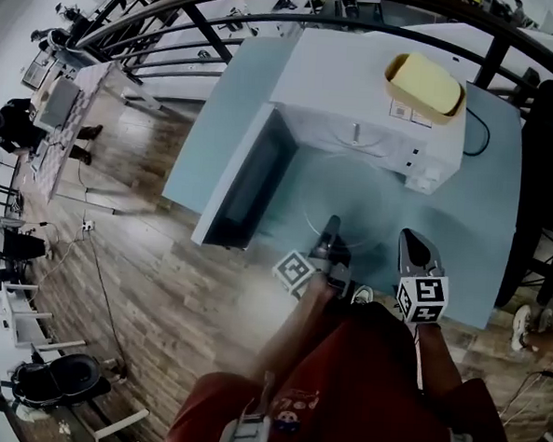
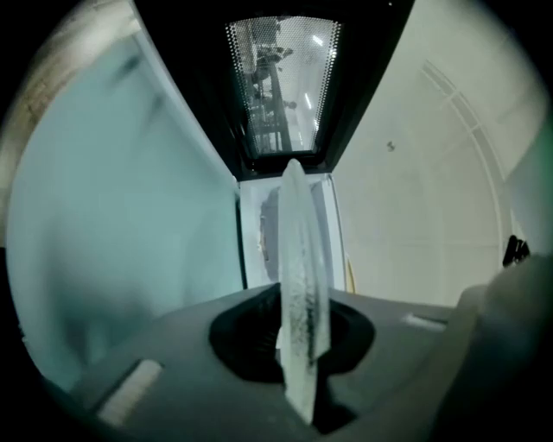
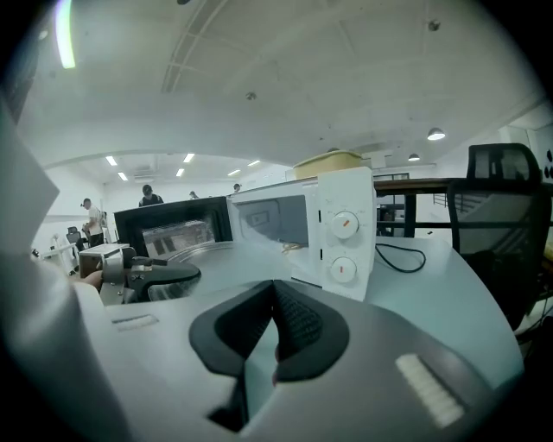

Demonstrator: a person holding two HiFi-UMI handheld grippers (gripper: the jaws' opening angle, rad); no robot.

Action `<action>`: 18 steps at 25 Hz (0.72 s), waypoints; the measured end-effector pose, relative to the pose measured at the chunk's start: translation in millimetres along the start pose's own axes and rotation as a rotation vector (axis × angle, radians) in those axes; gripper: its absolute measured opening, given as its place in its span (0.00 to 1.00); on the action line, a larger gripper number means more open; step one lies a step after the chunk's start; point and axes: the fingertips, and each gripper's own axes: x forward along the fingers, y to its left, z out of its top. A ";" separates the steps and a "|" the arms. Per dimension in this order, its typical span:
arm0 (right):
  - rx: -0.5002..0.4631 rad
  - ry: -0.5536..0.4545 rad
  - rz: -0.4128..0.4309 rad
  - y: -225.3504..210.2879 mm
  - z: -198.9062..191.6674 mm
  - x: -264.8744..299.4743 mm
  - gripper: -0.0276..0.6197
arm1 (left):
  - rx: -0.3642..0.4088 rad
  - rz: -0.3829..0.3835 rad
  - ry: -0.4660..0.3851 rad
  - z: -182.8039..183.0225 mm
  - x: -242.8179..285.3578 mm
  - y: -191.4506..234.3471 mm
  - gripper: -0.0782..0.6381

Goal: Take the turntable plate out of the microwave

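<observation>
The turntable plate (image 1: 341,203) is a clear glass disc. From the head view it is so transparent that only a faint round rim shows, with the pale blue surface (image 1: 462,236) visible through it. It sits in front of the white microwave (image 1: 359,99), outside the cavity and beside the open door (image 1: 251,181). The left gripper (image 1: 332,230) holds it at its near edge. In the left gripper view the plate (image 2: 302,293) appears edge-on as a thin, slightly speckled glass blade, and the dark fingers (image 2: 246,337) are clamped on it from both sides. The right gripper (image 1: 409,238) is just beside it, its fingers (image 3: 302,324) together with nothing between them. Whether the plate touches the surface or is held above it cannot be told. In the right gripper view only a shallow arc of the plate's rim shows at the left, and the rest is hard to separate from the surface behind it. A yellow container (image 1: 425,82) lies on top of the microwave.
</observation>
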 end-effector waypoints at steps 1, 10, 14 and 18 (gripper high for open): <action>0.006 -0.003 0.000 0.0 -1.8 -3.3 0.04 | 0.000 0.009 0.001 -2.9 -5.0 -2.0 0.14; 0.073 -0.057 -0.071 -2.9 1.3 -18.7 0.04 | -0.024 0.009 0.042 -2.2 -32.9 -26.7 0.14; 0.050 -0.072 -0.110 7.3 12.1 -16.8 0.04 | -0.042 -0.007 0.068 10.8 -37.1 -31.2 0.14; 0.045 -0.086 -0.147 21.3 20.3 -14.9 0.04 | -0.031 0.001 0.109 22.6 -41.2 -35.7 0.14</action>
